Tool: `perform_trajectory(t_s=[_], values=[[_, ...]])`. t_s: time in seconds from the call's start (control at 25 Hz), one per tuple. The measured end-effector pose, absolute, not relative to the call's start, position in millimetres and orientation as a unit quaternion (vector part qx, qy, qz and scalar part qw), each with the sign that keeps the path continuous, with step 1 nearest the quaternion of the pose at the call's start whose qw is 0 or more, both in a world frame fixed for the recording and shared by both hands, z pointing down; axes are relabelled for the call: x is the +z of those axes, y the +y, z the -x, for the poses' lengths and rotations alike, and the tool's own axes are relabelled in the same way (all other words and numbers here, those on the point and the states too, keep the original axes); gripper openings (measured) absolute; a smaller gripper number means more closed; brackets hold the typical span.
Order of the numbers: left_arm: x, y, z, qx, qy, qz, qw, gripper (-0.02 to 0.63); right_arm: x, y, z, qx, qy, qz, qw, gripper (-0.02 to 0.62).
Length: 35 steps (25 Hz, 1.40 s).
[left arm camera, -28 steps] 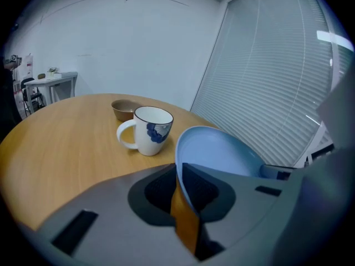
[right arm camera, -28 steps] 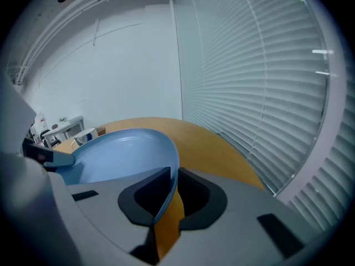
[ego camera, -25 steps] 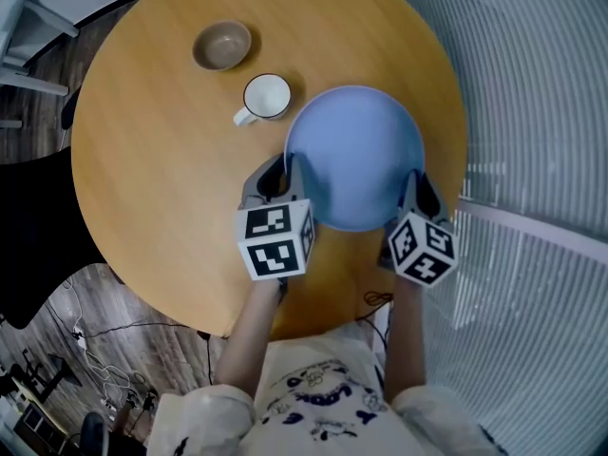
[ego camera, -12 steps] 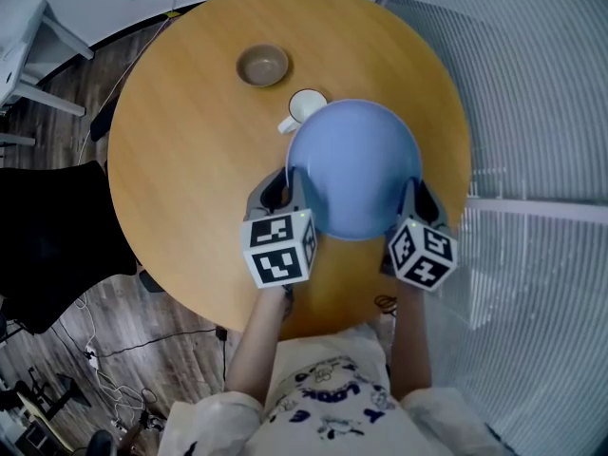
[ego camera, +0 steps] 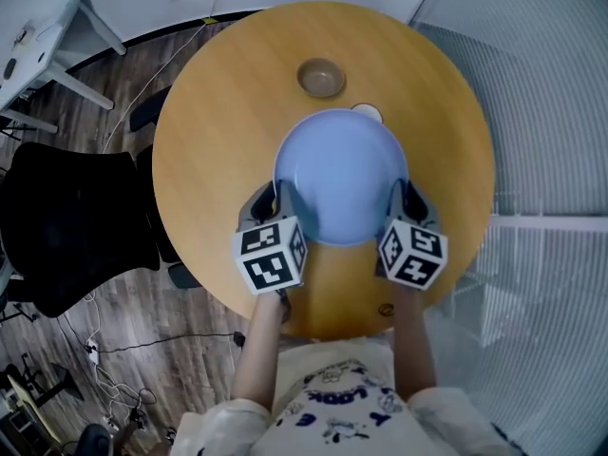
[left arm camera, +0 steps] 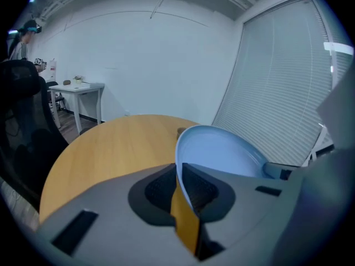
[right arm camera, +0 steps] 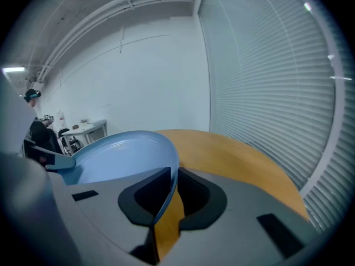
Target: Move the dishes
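A large light-blue plate [ego camera: 340, 174] hangs above the round wooden table [ego camera: 209, 141], held from both sides. My left gripper [ego camera: 279, 196] is shut on its left rim, and the rim [left arm camera: 178, 170] runs between the dark pads. My right gripper [ego camera: 403, 196] is shut on the right rim [right arm camera: 169, 190]. A small brown bowl [ego camera: 321, 77] sits at the far side of the table. Only a sliver of the white cup [ego camera: 368, 111] peeks out from behind the plate's far edge.
A black chair [ego camera: 71, 221] stands left of the table, and a white desk [ego camera: 38, 41] is at the far left. Slatted blinds [ego camera: 541, 112] line the right side. Cables [ego camera: 104, 359] lie on the wooden floor.
The plate has risen with both grippers and shifted left. It now covers most of the white cup. The table looks smaller and farther below.
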<state>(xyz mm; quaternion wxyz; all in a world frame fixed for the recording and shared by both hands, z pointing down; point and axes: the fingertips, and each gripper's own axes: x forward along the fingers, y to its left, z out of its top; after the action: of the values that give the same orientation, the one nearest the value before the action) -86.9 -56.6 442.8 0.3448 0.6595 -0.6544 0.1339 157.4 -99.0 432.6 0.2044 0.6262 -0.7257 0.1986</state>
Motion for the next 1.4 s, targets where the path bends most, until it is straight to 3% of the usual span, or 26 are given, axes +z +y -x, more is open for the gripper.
perform_trajectory(t_s=[0.64,1.4], values=[[467.8,-29.9,231.5,0.111,-0.711,-0.594,0.36,0.034,455.6,-114.4,-1.7,0.179,-0.776,-0.558,0.234,0.04],[534.5,-56.6,271.4,0.134,-0.71,-0.568,0.394,0.034,525.8,-150.3,41.4,0.19,-0.771,-0.542,0.274,0.04]])
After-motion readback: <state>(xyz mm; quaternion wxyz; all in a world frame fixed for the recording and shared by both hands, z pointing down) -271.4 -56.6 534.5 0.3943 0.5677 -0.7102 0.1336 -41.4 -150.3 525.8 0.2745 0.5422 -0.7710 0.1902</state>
